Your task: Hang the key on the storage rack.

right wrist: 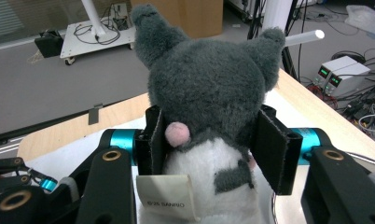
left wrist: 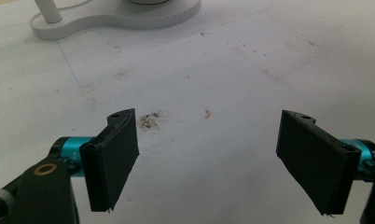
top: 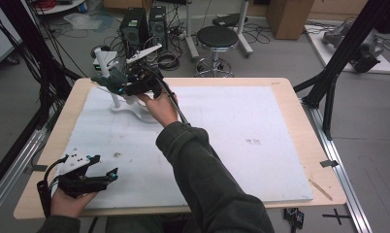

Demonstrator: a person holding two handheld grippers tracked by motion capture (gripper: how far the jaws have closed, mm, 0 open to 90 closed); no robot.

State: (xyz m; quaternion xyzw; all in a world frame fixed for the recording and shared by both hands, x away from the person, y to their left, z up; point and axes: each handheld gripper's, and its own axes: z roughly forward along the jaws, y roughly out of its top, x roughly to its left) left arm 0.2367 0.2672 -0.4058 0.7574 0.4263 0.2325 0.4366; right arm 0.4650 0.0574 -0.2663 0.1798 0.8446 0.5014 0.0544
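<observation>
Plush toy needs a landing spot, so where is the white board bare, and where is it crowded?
The white board is bare between the right forearm and its right edge, and between the white stand and the open left gripper. It is crowded at the far left corner, where the right gripper holds the plush toy at the stand.

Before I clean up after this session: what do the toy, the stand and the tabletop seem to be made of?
Toy: soft plush, grey and white fuzzy pile, sewn paper-like tag. Stand: probably white plastic, smooth and matte. Tabletop: light wood rim, likely plywood, under a white, lightly stained sheet.
</observation>
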